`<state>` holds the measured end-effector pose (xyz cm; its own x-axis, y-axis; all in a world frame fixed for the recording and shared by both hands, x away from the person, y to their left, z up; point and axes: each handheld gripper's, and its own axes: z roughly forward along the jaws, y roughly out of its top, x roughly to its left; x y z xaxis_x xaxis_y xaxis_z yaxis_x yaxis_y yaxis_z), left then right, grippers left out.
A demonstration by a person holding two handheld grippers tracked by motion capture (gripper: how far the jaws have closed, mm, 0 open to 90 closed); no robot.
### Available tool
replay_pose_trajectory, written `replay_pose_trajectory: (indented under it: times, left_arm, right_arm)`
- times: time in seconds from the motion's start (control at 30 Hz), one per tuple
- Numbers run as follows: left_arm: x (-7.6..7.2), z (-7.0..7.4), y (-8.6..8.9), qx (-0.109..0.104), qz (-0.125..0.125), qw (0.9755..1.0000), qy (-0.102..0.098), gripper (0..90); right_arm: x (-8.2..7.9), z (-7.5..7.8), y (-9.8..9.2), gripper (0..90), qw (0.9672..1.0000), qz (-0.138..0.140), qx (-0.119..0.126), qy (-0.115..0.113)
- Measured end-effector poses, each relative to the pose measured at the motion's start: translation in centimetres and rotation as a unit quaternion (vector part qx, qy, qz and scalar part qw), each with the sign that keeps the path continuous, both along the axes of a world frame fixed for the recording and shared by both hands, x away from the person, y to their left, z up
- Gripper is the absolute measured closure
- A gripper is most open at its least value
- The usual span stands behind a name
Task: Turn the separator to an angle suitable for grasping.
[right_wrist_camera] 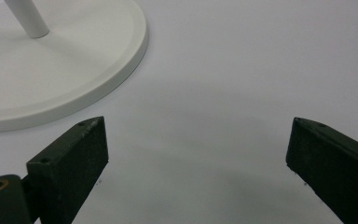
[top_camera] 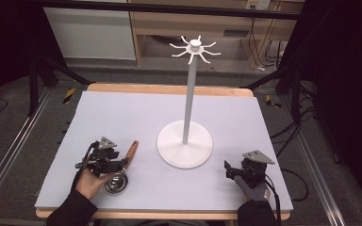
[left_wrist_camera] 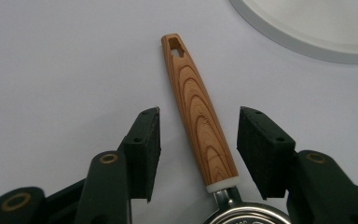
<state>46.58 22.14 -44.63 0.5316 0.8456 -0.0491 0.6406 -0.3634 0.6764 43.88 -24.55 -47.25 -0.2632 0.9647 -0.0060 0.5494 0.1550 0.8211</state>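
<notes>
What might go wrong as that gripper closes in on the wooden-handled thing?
The left gripper straddles the wood-grain handle of the small metal strainer, pads not yet touching; the handle sits off-centre and slanted, so it may twist or skid on the smooth lilac mat. Lifted carelessly, it might knock the white hook stand nearby.

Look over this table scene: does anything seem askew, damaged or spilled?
Nothing stands out. The wooden-handled strainer lies flat and intact between the left tool's open jaws, and the white stand is upright.

Ladle [top_camera: 122,170] left of stand [top_camera: 185,149]
</notes>
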Motion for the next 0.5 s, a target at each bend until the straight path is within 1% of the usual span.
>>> replay_pose_trajectory:
  times: [0.07, 0.13, 0.17, 0.2, 0.27, 0.4, 0.5]
  left_arm:
    - [0.1, -0.4, -0.5, 0.005, -0.004, 0.9999, 0.009, 49.8]
    - [0.1, -0.5, -0.7, 0.009, -0.004, 0.9999, 0.011, 50.6]
    - [0.2, -0.8, -0.9, 0.013, -0.004, 0.9998, 0.016, 50.9]
    - [0.2, -0.8, -0.9, 0.013, -0.004, 0.9998, 0.016, 51.3]
    - [0.4, -1.1, -1.1, 0.02, -0.006, 0.9995, 0.022, 51.7]
    - [0.4, -1.3, -1.2, 0.021, -0.004, 0.9994, 0.028, 53.0]
    - [0.5, -1.7, -1.3, 0.029, -0.004, 0.999, 0.035, 54.4]
  right_arm:
    - [0.0, 0.0, 0.0, 5.9, 1.0, -0.001, 0.001, 0.001]
    - [0.0, 0.0, 0.0, 5.9, 1.0, 0.0, 0.001, 0.001]
    - [0.0, 0.0, 0.0, 5.9, 1.0, 0.0, 0.0, 0.002]
    - [0.0, 0.0, 0.0, 5.9, 1.0, 0.0, 0.0, 0.002]
    - [0.0, 0.0, 0.0, 5.9, 1.0, 0.0, 0.002, 0.003]
    - [0.0, 0.0, 0.0, 5.9, 1.0, 0.0, 0.002, 0.005]
    - [0.0, 0.0, 0.1, 5.9, 1.0, 0.0, 0.001, 0.007]
